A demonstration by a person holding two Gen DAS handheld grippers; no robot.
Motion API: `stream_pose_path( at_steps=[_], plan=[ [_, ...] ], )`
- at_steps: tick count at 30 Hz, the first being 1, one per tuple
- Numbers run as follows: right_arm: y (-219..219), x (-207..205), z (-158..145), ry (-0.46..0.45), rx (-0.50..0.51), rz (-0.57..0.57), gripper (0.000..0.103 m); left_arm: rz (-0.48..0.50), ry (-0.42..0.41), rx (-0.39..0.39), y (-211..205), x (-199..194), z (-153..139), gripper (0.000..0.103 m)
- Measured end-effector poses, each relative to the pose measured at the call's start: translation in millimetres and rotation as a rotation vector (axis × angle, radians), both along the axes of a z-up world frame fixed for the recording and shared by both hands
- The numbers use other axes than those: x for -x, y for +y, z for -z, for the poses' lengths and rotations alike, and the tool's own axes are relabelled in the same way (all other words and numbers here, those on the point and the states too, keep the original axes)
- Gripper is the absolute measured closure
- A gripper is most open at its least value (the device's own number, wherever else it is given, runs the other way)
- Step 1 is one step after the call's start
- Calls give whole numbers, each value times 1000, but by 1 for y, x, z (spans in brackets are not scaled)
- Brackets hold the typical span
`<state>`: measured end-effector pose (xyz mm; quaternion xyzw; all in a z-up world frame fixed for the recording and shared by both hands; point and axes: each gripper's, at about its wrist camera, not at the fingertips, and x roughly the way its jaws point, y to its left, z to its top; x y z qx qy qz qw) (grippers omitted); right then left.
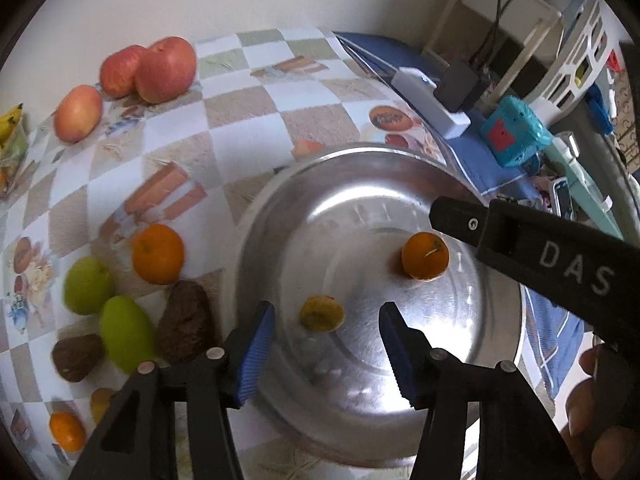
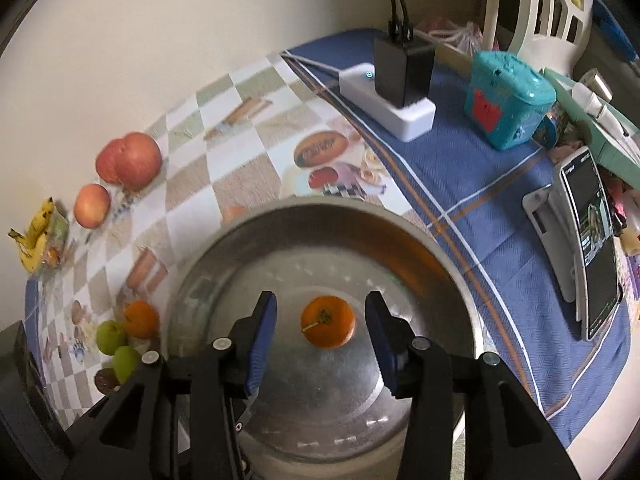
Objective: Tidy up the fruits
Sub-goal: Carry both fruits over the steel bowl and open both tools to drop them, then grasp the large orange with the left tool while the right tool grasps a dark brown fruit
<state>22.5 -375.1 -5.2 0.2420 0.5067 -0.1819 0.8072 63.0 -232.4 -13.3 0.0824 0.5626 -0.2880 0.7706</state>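
Both tongs agape over steel bowl [image 1: 496,364] — fruit lying loose inside

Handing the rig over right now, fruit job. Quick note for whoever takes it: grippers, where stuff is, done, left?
Left gripper: open, empty, above the bowl, a yellowish fruit lying below its jaws.
Right gripper: open, empty, over the orange in the bowl.
Done: those two fruits sit in the bowl, apart from each other.
Left on the table: three apples at the far side, bananas at the left edge, and a cluster beside the bowl: orange, two green fruits, two brown fruits, plus a small orange nearer.
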Motion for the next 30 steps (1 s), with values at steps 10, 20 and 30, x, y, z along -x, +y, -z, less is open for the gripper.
stream_pose_path(
  at_steps=[10, 20, 30],
  plan=[
    [19, -6, 11, 34, -29, -67, 56, -261, -42, -31, 89, -22, -15, 20],
    [67, -18, 19, 63, 38, -206, 26, -550, -70, -131, 199, -28, -1, 0],
    [104, -19, 19, 19, 75, -313, 5, -701, -191, -201, 268, -10, -24, 0]
  ],
)
